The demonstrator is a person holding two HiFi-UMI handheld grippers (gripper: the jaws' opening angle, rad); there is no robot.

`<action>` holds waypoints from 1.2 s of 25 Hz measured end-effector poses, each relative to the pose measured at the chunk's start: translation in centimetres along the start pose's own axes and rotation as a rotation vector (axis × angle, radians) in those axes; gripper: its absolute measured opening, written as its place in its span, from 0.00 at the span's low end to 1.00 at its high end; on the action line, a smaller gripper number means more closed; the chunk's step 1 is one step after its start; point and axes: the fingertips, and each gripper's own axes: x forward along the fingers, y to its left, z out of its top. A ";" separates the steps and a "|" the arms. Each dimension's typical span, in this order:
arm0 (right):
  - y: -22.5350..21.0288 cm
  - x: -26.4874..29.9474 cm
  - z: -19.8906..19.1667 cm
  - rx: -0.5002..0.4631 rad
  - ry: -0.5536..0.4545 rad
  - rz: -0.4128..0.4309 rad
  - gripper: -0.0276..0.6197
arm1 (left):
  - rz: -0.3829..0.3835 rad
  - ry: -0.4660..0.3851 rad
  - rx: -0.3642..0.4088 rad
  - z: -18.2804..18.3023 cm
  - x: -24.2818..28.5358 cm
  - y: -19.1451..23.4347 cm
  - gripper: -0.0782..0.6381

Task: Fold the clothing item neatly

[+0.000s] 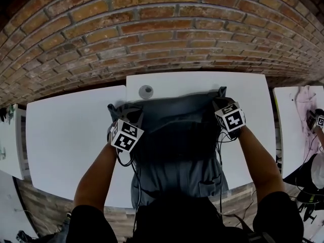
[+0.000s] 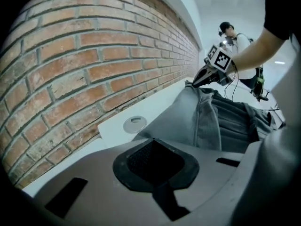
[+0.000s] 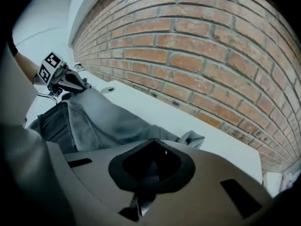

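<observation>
Grey garment (image 1: 177, 120) spans table (image 1: 66, 135) from far edge to near edge. Left gripper (image 3: 77, 84) and right gripper (image 2: 196, 81) are pinched onto its far corners. Soft, light, floppy: corners look like the best hold.

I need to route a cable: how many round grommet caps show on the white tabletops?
1: the grommet cap sits near the far edge of the middle table, just beyond the grey garment; the cloth could hide others.
</observation>
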 end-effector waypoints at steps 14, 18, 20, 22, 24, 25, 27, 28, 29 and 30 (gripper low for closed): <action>-1.3 1.5 -1.9 0.082 0.035 0.017 0.05 | 0.039 0.066 -0.021 -2.9 0.9 1.6 0.11; -0.4 0.4 -0.8 0.048 0.032 0.024 0.05 | 0.012 0.069 -0.056 -2.5 0.1 1.6 0.11; 0.8 -0.9 0.7 0.001 -0.012 0.030 0.05 | 0.016 0.045 -0.004 -1.3 -0.7 1.2 0.11; 2.8 -1.6 2.4 -0.036 -0.062 0.073 0.05 | 0.017 0.012 0.034 0.0 -1.4 0.7 0.11; 4.9 -1.5 3.9 -0.081 -0.086 0.124 0.05 | 0.016 -0.011 0.062 1.2 -1.6 0.1 0.11; 5.8 -1.2 4.1 -0.107 -0.077 0.144 0.05 | 0.012 -0.016 0.074 1.6 -1.6 -0.3 0.11; 7.1 0.1 3.5 -0.151 -0.018 0.181 0.05 | -0.003 -0.004 0.085 1.8 -1.1 -0.9 0.11; 7.7 0.8 2.8 -0.167 0.020 0.195 0.05 | -0.012 0.012 0.083 1.6 -0.7 -1.1 0.11; 8.1 1.4 2.0 -0.177 0.056 0.204 0.05 | -0.019 0.033 0.077 1.1 -0.4 -1.2 0.11; 8.5 1.9 1.2 -0.180 0.087 0.205 0.05 | -0.023 0.056 0.066 0.4 -0.1 -1.2 0.11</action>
